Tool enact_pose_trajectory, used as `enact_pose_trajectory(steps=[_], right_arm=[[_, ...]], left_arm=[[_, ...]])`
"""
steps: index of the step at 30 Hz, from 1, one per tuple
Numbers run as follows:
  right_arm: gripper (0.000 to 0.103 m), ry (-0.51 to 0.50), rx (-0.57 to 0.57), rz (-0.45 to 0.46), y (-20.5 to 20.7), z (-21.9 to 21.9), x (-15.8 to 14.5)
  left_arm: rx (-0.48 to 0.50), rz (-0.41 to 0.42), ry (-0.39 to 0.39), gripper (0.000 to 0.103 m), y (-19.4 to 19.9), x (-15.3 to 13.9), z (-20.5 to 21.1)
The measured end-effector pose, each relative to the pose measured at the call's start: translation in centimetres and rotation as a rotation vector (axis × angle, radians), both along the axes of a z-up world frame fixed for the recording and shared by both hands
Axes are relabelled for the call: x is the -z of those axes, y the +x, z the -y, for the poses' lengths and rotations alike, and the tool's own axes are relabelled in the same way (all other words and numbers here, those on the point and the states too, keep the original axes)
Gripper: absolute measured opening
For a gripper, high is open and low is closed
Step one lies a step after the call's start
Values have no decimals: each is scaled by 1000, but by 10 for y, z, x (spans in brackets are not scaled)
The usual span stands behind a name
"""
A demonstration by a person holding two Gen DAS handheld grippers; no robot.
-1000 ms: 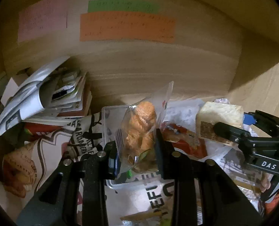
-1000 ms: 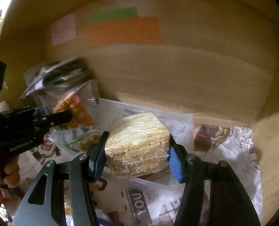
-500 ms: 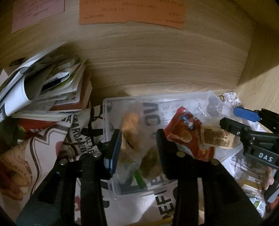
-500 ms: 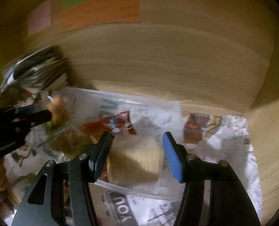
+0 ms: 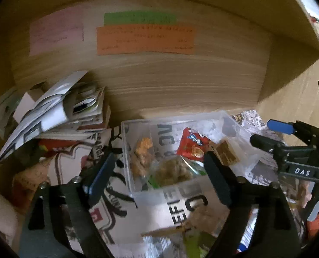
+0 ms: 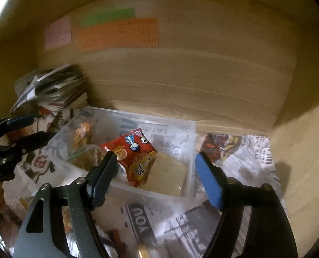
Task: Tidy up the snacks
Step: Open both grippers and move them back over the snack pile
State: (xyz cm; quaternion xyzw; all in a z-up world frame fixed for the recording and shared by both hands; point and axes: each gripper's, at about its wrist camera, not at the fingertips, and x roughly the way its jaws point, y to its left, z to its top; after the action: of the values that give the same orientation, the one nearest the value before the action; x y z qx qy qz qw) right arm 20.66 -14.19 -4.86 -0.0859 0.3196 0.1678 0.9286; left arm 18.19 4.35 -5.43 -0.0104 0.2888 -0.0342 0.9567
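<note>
A clear plastic bin sits on newspaper. In it lie a clear bag of orange-brown pastry, a red snack packet and a wrapped cracker block. My left gripper is open and empty just above the bin's near side. My right gripper is open and empty over the bin's near right corner; it also shows in the left wrist view.
A stack of magazines and papers lies at the back left. Wooden walls with pink, green and orange notes close the back and right. Newspaper covers the floor; loose snack packets lie in front.
Both grippers lowered their snacks into the bin, opened and drew back. The pastry bag and the cracker block now lie in the bin.
</note>
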Motion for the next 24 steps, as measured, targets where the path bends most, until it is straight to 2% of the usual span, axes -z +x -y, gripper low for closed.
enact_pose_trajectory(steps=[3, 7, 13, 24], right_arm=[[85, -2, 3, 19, -15, 7, -4], [86, -8, 5, 22, -32, 19, -5], [86, -9, 3, -20, -49, 37, 3], [86, -37, 35, -188, -63, 56, 59]], left_arm=[[-2, -5, 6, 88, -13, 4, 1], [0, -34, 21, 90, -29, 12, 2], [-4, -88, 26, 90, -48, 34, 3], [-49, -214, 28, 90, -50, 75, -3]])
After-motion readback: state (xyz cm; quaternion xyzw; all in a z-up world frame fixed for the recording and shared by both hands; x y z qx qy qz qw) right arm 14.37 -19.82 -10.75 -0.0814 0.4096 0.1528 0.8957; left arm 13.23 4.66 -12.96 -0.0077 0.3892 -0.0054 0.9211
